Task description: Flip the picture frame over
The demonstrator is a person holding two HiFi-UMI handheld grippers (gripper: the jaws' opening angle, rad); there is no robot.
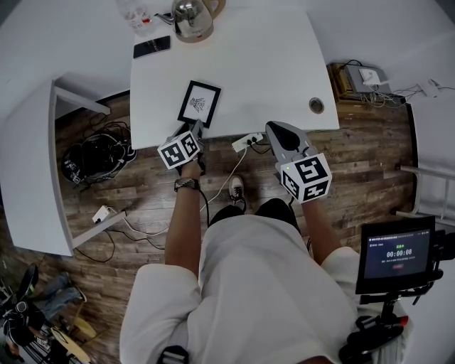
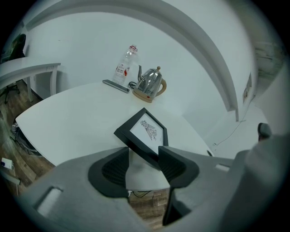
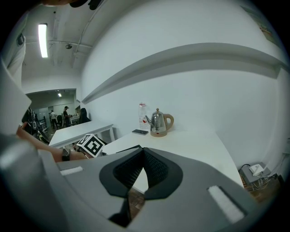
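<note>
The black picture frame point(image 1: 199, 103) lies on the white table point(image 1: 270, 64) near its front edge, with the drawing facing up. My left gripper point(image 1: 195, 128) is at the frame's near end. In the left gripper view the frame point(image 2: 146, 130) has its near edge between the open jaws of the left gripper point(image 2: 144, 162). A gap shows beside the left pad point(image 2: 114, 167). My right gripper point(image 1: 274, 129) hovers off the table's front edge, to the right of the frame. The right gripper point(image 3: 144, 156) has its fingertips touching and nothing between them.
A steel kettle point(image 1: 193, 18), a plastic bottle point(image 1: 135, 13) and a dark phone point(image 1: 151, 47) stand at the table's far side. A cable hole point(image 1: 316, 105) is at the right. A power strip point(image 1: 247, 141) and cables lie on the wooden floor. Another white table point(image 1: 28, 163) stands left, a screen point(image 1: 394, 252) right.
</note>
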